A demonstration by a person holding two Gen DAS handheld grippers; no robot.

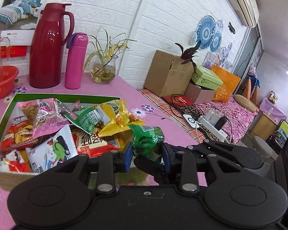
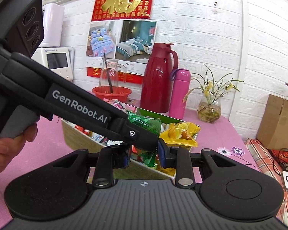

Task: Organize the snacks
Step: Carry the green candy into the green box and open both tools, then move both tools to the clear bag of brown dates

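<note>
A green snack packet is held between both grippers above the near right corner of the snack box. My left gripper is shut on the packet's lower end. My right gripper is closed around the same packet from the other side, its blue pads against the wrapper. The left gripper's black body crosses the right wrist view. The green-lined box holds several packets: yellow, pink, red and white ones.
A red thermos jug, pink bottle, glass plant vase and red basin stand at the back of the pink tablecloth. Cardboard boxes and a power strip lie on the bench to the right.
</note>
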